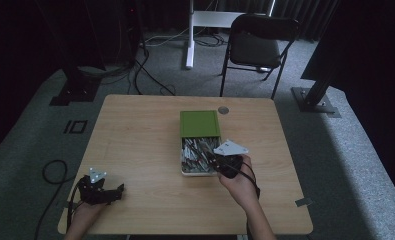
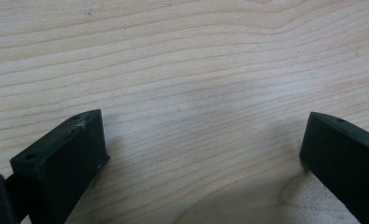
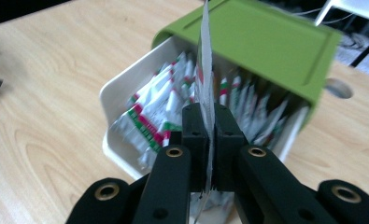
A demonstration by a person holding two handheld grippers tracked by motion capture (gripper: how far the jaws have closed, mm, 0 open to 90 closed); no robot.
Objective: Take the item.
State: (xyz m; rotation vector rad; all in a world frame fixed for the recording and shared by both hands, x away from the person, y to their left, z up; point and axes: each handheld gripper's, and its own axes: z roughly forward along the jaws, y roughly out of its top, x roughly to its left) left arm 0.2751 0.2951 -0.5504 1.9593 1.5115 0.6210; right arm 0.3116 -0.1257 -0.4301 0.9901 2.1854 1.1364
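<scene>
A white box with a green sliding lid pushed halfway back sits in the middle of the wooden table. Several red, green and white sachets stand packed inside the box, partly under the lid. My right gripper is shut on one sachet, seen edge-on and raised above the others. In the high view this gripper hangs over the box's near end. My left gripper rests near the table's front left corner, open, with bare wood between its jaws.
A round cable hole lies in the table just behind the lid. A black folding chair and a white desk leg stand beyond the far edge. A cable loop lies on the floor at the left.
</scene>
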